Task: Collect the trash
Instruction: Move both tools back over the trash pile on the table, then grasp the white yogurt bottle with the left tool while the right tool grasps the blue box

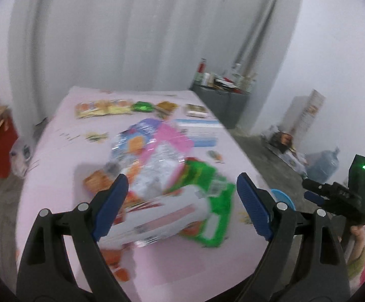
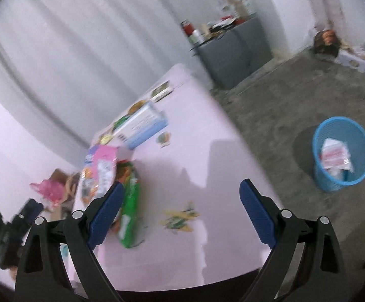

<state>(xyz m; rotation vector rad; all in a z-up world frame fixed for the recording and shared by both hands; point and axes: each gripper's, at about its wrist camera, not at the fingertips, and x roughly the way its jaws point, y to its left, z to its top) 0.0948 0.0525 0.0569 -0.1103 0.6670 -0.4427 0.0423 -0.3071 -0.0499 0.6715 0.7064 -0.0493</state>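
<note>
A pink-covered rectangular table (image 1: 64, 151) is strewn with blurred wrappers. A blue mesh waste basket (image 2: 358, 176) is seen on the grey floor, right of the table, with white packaging inside. A green plastic snack bag (image 2: 130, 201) lies long axis near-to-far; its print cannot be read. Left gripper (image 1: 182, 201) and right gripper (image 2: 181, 209) are held spread, empty.

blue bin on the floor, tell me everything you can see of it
The blue mesh wastebasket is round, tapering toward its base, and looks like perforated plastic or wire mesh. It stands upright on the grey concrete floor, apart from the pink table, on the right side. A white wrapper with pink print already lies inside. Neither set of tongs touches it.
</note>
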